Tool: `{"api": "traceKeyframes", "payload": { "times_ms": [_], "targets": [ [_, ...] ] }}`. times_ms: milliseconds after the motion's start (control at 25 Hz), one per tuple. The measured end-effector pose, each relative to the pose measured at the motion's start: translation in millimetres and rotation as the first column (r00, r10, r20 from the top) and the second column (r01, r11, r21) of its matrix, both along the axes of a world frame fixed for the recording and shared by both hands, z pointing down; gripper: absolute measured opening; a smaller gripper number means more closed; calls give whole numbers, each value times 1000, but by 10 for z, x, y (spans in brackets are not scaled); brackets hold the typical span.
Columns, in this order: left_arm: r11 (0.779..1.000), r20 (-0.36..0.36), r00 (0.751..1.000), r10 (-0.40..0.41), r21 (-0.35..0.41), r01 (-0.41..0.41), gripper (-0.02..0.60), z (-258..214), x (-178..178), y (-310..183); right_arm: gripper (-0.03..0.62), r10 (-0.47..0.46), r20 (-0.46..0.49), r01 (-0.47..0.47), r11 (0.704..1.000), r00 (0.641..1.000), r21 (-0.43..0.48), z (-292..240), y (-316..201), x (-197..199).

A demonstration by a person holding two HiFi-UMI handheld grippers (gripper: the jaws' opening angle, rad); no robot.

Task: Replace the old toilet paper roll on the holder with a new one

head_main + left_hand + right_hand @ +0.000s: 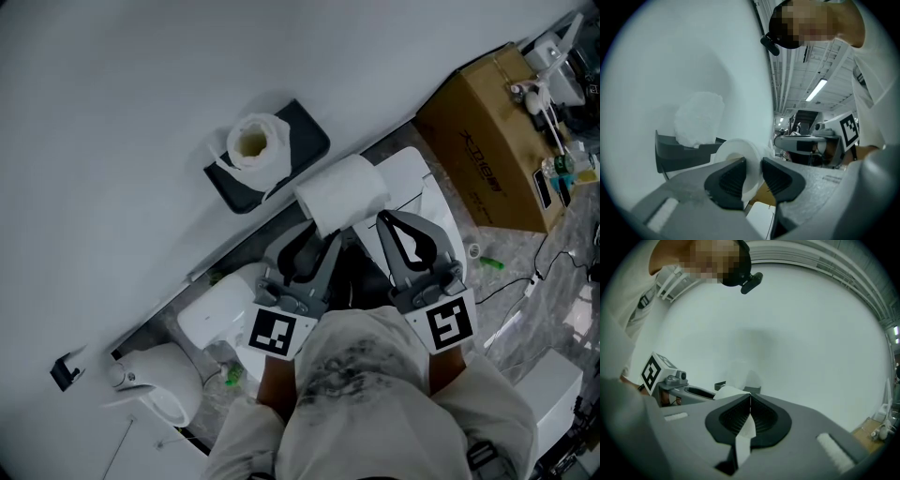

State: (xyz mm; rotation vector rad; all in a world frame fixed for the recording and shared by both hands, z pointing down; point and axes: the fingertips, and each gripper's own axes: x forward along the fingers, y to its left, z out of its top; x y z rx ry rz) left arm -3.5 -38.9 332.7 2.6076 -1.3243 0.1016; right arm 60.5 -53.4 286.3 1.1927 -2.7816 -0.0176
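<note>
Head view: holder [305, 141] bearing old roll [253, 142] sits at eleven o'clock of new roll [342, 192]. We find left gripper [753, 168] clamped through the core on its wall, which we judge light and crushable. Right gripper [750, 404] is closed on the flimsy paper tail [743, 441].

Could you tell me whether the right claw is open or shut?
Shut: the right claw's jaws meet, pinching a paper strip.

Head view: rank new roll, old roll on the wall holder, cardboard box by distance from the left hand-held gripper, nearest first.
1. New roll: gripped by the left hand-held gripper, just ahead of it.
2. Old roll: on the wall holder, up and left.
3. Cardboard box: far right, by the wall.
</note>
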Motion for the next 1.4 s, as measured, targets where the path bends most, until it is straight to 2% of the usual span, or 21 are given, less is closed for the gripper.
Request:
{"api": "traceKeyframes", "payload": {
  "times_ms": [440, 840, 1400],
  "targets": [
    [998, -1, 998, -70, -4, 70, 126, -20, -359, 210, 37, -115, -33, 116, 993, 993, 21, -138, 34, -389],
    [996, -1, 996, -90, -4, 90, 126, -30, -522, 338, 75, -181, -46, 182, 983, 982, 38, -251, -107, -703],
    [995, -10, 995, -101, -16, 101, 126, 47, -595, 339, 227, -233, -19, 233, 972, 972, -6, -318, -494, -1088]
  ]
}}
